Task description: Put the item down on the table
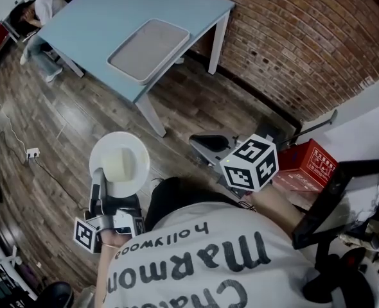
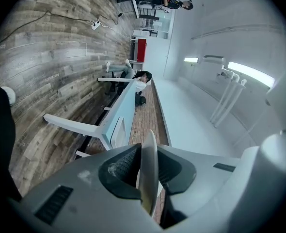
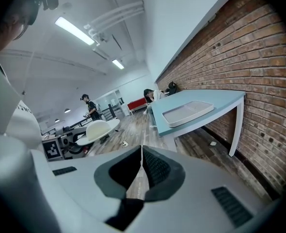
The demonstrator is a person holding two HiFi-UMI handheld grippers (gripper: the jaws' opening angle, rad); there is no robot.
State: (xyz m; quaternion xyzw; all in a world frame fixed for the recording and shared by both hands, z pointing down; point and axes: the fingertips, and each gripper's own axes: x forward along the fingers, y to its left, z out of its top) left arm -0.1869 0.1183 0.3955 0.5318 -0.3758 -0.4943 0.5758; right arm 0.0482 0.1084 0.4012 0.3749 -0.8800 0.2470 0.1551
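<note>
One side: brick wall [image 1: 305, 37]; grey wood-plank floor [image 1: 67, 127]. Pale blue table [image 1: 112, 18] near the brick; ceiling strip lights [image 3: 75, 30] on.

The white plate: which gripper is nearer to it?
Left. The left gripper is clamped on the white plate at its rim; the right gripper is apart, off to its right, empty.

Head cam overhead (table [image 1: 112, 15] shared)
</note>
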